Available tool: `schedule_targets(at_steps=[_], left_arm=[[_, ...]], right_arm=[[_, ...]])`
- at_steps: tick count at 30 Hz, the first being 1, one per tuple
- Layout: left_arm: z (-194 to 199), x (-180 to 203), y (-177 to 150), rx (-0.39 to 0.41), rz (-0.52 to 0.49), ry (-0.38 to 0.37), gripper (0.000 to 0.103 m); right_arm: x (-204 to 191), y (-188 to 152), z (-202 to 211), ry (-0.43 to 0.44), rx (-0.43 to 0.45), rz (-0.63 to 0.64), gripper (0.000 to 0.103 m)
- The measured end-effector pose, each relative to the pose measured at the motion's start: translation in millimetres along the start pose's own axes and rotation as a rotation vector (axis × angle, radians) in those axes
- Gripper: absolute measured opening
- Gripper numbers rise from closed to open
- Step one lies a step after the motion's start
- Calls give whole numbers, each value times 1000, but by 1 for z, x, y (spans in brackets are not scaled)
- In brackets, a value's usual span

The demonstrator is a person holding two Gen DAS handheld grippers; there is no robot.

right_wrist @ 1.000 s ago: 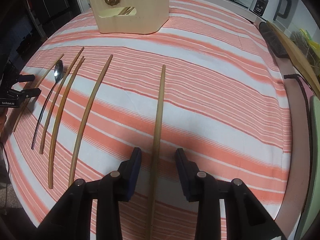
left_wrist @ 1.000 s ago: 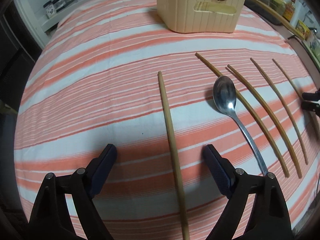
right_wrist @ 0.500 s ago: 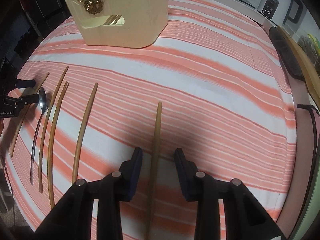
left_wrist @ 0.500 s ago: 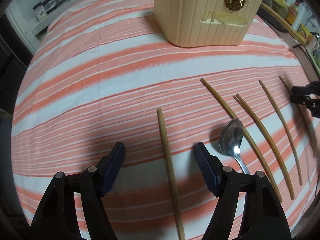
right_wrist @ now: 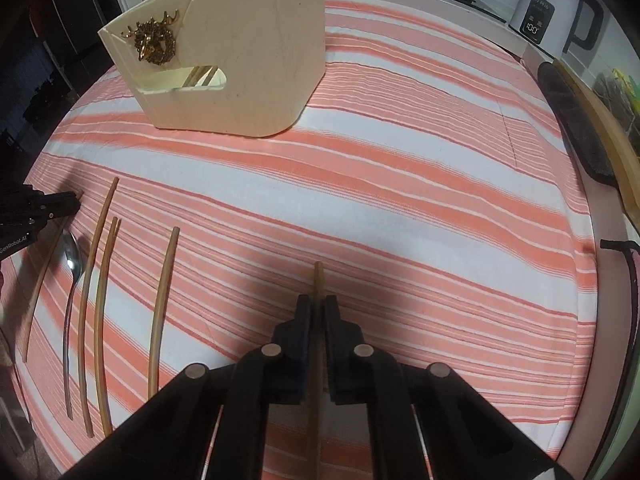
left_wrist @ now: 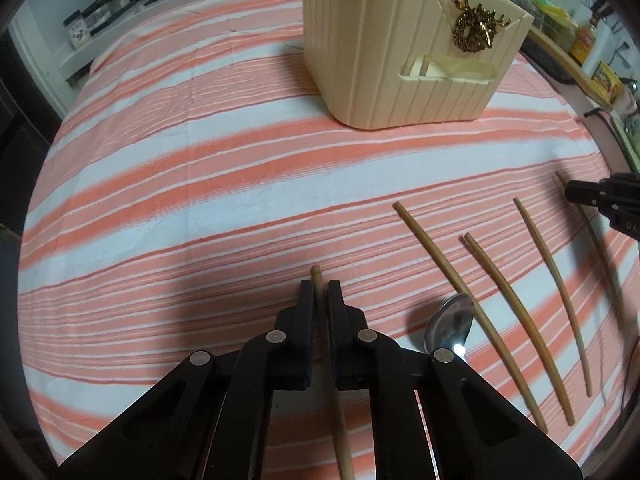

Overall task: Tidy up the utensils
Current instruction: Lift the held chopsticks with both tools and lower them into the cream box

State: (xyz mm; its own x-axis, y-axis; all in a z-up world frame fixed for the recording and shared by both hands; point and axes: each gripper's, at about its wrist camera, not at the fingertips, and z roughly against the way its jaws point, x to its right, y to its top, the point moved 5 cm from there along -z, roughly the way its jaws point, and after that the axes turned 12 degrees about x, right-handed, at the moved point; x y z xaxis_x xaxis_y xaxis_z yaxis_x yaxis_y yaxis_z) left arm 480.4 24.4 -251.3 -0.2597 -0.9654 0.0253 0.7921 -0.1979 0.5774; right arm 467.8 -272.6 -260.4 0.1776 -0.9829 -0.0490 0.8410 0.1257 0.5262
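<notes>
Both grippers pitched steeply down at the striped tablecloth (left_wrist: pixel 240 184), cream utensil holder (left_wrist: pixel 384 64) beyond.
The left gripper (left_wrist: pixel 319 290) clamps the leftmost chopstick (left_wrist: pixel 317 276); the right gripper (right_wrist: pixel 319 304) clamps the rightmost chopstick (right_wrist: pixel 319 278).

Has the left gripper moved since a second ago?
Yes. The left gripper has advanced toward the cream utensil holder, which now looms larger, and its jaws have shut on the leftmost chopstick instead of straddling it.
</notes>
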Motion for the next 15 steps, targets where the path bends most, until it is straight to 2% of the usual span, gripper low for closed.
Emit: schedule_targets(at_steps=[5,15], left_arm=[[27,-9,7,85,50,-18,3],[129,3,24,305,95,-75,3]], right_arm=[[1,11,33,35,117,-53,6],[-13,22,136,84,332,-65,6]])
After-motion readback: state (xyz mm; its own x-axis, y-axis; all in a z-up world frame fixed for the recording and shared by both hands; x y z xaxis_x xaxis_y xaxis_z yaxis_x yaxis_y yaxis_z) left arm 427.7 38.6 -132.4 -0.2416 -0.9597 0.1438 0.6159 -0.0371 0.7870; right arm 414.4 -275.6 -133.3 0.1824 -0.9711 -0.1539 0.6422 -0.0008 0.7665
